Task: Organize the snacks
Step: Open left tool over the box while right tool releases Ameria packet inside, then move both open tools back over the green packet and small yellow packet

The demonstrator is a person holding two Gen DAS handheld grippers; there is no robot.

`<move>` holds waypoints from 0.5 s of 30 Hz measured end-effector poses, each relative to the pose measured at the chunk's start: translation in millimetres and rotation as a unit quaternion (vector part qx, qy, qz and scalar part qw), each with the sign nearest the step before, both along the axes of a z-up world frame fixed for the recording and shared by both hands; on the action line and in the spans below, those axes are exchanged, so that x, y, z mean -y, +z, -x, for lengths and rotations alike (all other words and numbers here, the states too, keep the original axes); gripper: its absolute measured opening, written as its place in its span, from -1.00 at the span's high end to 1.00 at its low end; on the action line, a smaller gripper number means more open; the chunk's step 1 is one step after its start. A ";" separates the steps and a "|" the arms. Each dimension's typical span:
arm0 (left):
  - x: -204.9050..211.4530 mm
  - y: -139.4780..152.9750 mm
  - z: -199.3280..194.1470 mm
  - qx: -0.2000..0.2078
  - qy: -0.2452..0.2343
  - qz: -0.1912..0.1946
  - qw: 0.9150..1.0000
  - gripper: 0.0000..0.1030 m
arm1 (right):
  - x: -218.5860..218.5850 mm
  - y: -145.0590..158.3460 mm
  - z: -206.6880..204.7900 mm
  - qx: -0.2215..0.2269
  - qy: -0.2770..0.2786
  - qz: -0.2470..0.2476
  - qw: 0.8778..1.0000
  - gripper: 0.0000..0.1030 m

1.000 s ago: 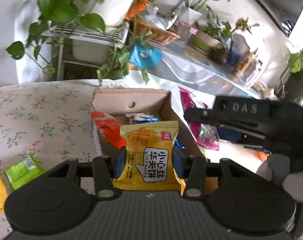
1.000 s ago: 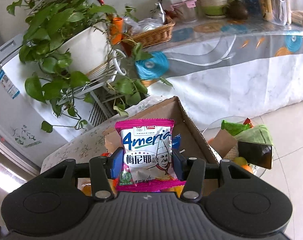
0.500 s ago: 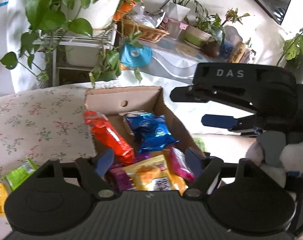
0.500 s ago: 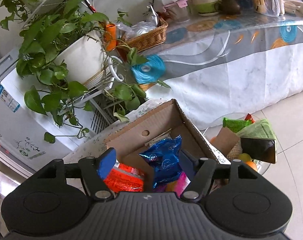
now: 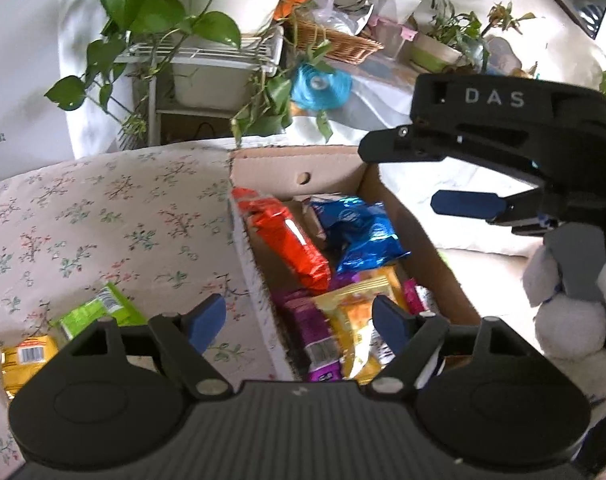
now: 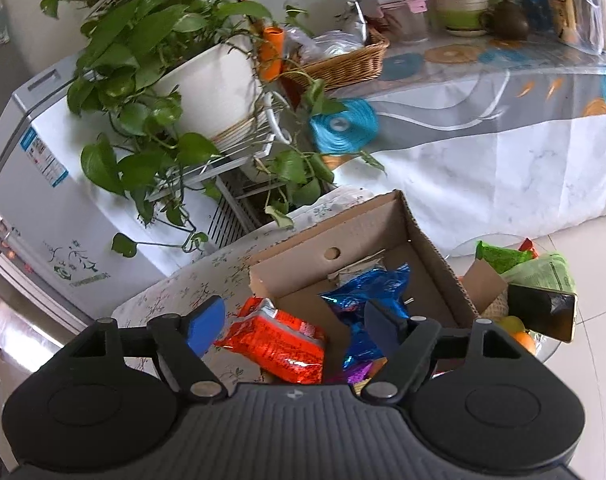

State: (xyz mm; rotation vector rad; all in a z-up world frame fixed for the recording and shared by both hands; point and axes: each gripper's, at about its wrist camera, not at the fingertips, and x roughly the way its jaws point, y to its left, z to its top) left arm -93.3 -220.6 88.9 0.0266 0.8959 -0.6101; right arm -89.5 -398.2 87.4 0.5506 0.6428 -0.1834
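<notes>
A cardboard box (image 5: 303,168) stands on the flowered tablecloth (image 5: 103,216). In it lie an orange pack (image 5: 291,244), a blue foil pack (image 5: 359,232), a purple pack (image 5: 315,332), a yellow waffle pack (image 5: 355,320) and a pink pack (image 5: 413,294). My left gripper (image 5: 299,316) hangs open over the box's near left corner, empty. My right gripper (image 6: 294,320) hovers above the box (image 6: 331,240) with its jaws opening and nothing between them; under it show the orange pack (image 6: 279,340) and blue pack (image 6: 367,284). The right gripper (image 5: 415,176) also shows over the box's right side.
A green pack (image 5: 95,312) and a yellow pack (image 5: 27,360) lie on the cloth left of the box. Potted plants on a wire rack (image 6: 231,148) stand behind. A low glass table (image 6: 543,344) with a phone and fruit sits right. A gloved hand (image 5: 567,320) grips the right tool.
Both grippers opened. The yellow waffle pack left my left gripper and the pink pack left my right gripper; both now lie in the box. The left view shifted left.
</notes>
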 end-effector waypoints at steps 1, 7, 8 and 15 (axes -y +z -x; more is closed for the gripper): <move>-2.0 0.2 -0.4 0.001 0.001 -0.003 1.000 -0.55 | -1.7 0.1 -1.0 0.000 0.002 0.001 1.000 -0.60; -18.8 0.0 -7.1 -0.002 0.012 -0.013 1.000 -0.56 | -11.6 1.4 -7.5 0.001 0.015 0.007 1.000 -0.61; -22.1 0.2 -8.5 -0.001 0.014 -0.015 1.000 -0.56 | -13.5 1.7 -9.1 0.001 0.017 0.007 1.000 -0.61; -54.2 6.1 -20.1 0.007 0.030 -0.023 0.999 -0.56 | -27.0 2.8 -18.3 0.003 0.038 0.014 0.999 -0.62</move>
